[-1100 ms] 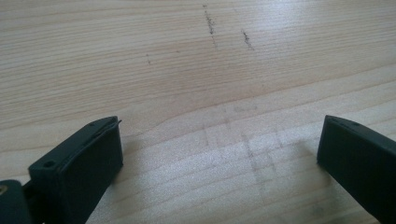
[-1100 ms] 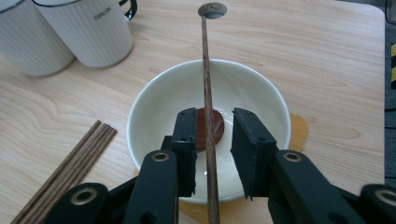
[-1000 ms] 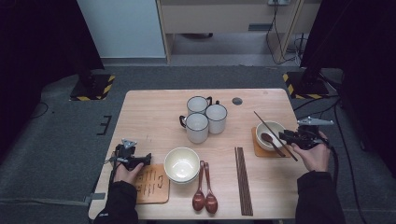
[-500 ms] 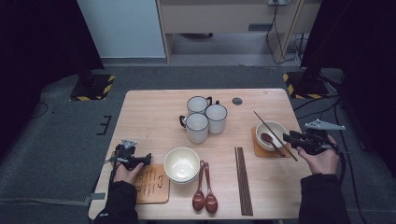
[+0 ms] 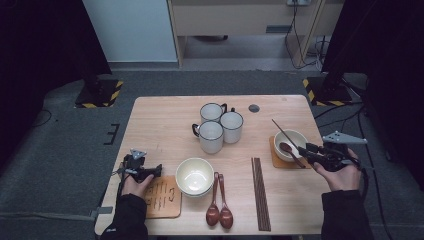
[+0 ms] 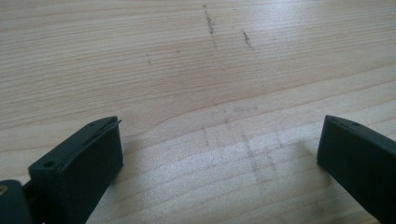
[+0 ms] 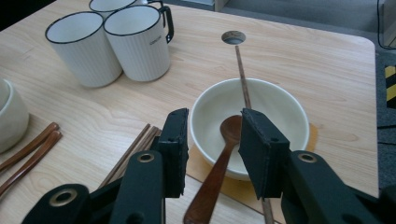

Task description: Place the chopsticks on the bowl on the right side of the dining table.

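Note:
A white bowl (image 5: 291, 141) stands on a wooden coaster (image 5: 276, 161) at the table's right. A brown spoon (image 7: 229, 130) rests in this bowl (image 7: 280, 102), its handle sticking out over the rim toward me. A single chopstick (image 7: 241, 70) lies across the bowl. My right gripper (image 7: 212, 126) hovers at the near rim; its jaws have just been opening and stand apart on either side of the spoon handle without touching it. In the high view the right gripper (image 5: 303, 151) is just right of the bowl. My left gripper (image 6: 219, 135) rests wide open over bare wood, at the front left (image 5: 156, 170).
Three white mugs (image 5: 217, 127) cluster mid-table. A stack of cream bowls (image 5: 195, 176), two brown spoons (image 5: 219, 210) and a bundle of chopsticks (image 5: 260, 192) lie along the front. A wooden board (image 5: 162, 200) lies by the left hand. A cable hole (image 5: 254, 108) sits behind the mugs.
The right hand has drawn back to the right and slightly up from the bowl, while the spoon stays resting in the bowl. The left hand has not moved.

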A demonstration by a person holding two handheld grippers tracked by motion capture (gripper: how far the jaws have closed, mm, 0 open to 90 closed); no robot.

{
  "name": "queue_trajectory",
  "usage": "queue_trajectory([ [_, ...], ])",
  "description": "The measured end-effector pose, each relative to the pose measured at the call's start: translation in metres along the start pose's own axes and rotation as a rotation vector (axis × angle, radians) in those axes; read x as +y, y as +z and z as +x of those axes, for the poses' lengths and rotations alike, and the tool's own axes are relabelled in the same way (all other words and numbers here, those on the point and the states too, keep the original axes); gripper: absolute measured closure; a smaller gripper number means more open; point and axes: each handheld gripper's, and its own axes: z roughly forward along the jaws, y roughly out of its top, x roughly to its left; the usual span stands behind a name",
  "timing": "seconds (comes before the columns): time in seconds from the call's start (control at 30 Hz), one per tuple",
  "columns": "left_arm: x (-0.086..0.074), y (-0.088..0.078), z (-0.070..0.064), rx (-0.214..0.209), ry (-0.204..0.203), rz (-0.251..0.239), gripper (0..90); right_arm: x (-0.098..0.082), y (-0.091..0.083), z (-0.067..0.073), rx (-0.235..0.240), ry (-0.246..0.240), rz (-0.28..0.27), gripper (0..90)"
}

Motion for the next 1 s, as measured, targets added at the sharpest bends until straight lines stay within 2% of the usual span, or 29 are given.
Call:
queue_trajectory([
  [0.27,0.0,0.0,0.0,0.0,0.0,0.0,0.0,-0.001,-0.002,0.015,0.003,-0.004,-0.003,62.1],
  [0.5,0.0,0.0,0.0,0.0,0.0,0.0,0.0,-0.004,-0.001,0.026,0.025,-0.022,-0.002,62.4],
  [1.0,0.0,0.0,0.0,0.0,0.0,0.0,0.0,-0.007,0.003,0.052,0.038,-0.069,0.02,63.9],
])
